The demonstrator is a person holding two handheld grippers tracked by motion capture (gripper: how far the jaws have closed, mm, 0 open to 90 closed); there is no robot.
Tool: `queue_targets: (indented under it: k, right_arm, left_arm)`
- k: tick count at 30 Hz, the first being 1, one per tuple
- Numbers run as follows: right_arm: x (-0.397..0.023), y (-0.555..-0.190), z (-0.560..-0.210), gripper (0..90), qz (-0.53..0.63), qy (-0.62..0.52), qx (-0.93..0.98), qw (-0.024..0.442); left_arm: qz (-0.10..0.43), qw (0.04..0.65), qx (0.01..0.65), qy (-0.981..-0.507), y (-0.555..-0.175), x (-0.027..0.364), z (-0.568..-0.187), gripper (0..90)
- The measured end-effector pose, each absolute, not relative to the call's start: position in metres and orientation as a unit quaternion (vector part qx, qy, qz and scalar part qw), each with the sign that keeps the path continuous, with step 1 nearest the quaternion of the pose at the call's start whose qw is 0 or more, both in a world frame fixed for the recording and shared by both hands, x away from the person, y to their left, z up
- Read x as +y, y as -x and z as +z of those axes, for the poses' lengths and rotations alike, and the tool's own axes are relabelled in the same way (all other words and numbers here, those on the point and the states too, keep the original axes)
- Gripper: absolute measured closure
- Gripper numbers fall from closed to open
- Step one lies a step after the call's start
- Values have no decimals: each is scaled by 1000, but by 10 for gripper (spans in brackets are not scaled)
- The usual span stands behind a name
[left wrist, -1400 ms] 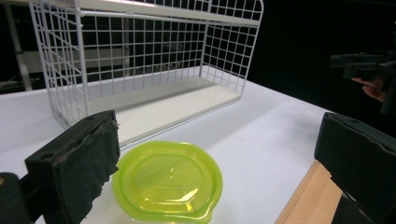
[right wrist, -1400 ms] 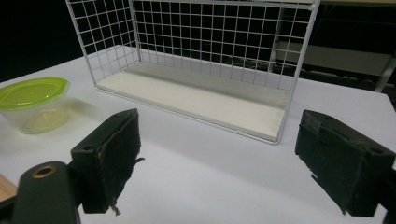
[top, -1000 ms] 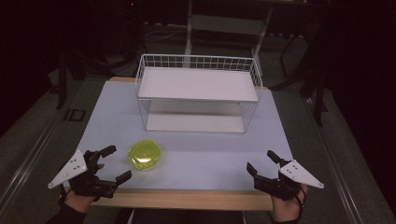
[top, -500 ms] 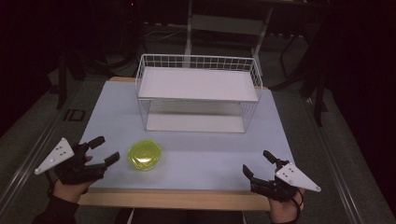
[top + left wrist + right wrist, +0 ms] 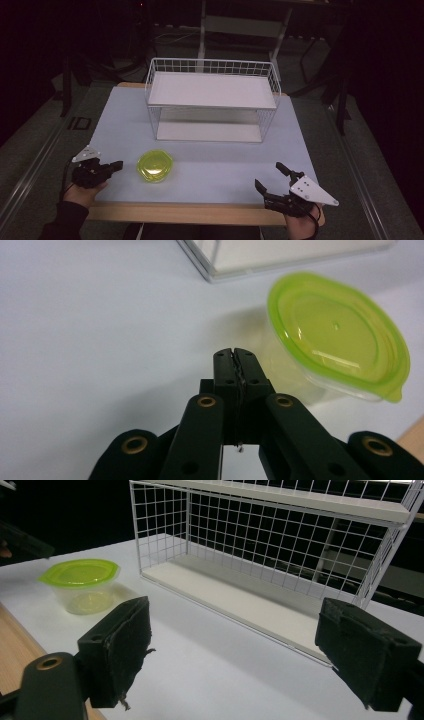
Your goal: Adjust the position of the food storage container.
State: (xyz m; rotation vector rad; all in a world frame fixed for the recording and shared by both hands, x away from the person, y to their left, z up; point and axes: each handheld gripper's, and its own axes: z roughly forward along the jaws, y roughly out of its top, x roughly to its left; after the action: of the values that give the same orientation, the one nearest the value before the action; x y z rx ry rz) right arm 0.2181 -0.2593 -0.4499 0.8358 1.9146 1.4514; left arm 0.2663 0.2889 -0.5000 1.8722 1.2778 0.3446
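Observation:
A clear plastic tub with a yellow-green lid [image 5: 155, 165] [image 5: 335, 335] [image 5: 80, 572] stands on the white table [image 5: 210, 165] near the front left. My left gripper [image 5: 118, 164] [image 5: 234, 353] lies just left of the tub, pointing at it without touching it. Its jaws have just been closing and are now shut with nothing between them. My right gripper [image 5: 270, 177] [image 5: 245, 650] rests at the front right, wide open and empty, facing the tub and the rack.
A white wire shelf rack [image 5: 212, 100] [image 5: 280, 545] with two white boards stands at the back middle of the table; its lower corner [image 5: 240, 255] lies beyond the tub. A wooden strip runs along the table's front edge [image 5: 190, 212]. Dark floor surrounds it.
The left gripper's jaws went from wide open to shut, holding nothing, and that hand shifted left and a little away from the front edge. The right gripper has barely moved.

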Motion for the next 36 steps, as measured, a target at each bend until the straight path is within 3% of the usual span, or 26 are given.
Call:
queue_targets:
  k: [12, 27, 29, 36]
  right_arm:
    - [-260, -218, -450, 147, 548, -314, 719, 289]
    - [-259, -219, -451, 147, 547, -314, 722, 285]
    - [-260, -219, -451, 148, 547, -314, 722, 285]
    - [-260, -218, -450, 148, 547, -312, 722, 286]
  left_arm:
    - [61, 398, 489, -774, -276, 265, -519, 900]
    - [36, 390, 458, -798, -291, 219, -526, 900]
    - [21, 397, 424, -814, -287, 203, -523, 900]
    - [39, 385, 449, -805, -286, 201, -521, 900]
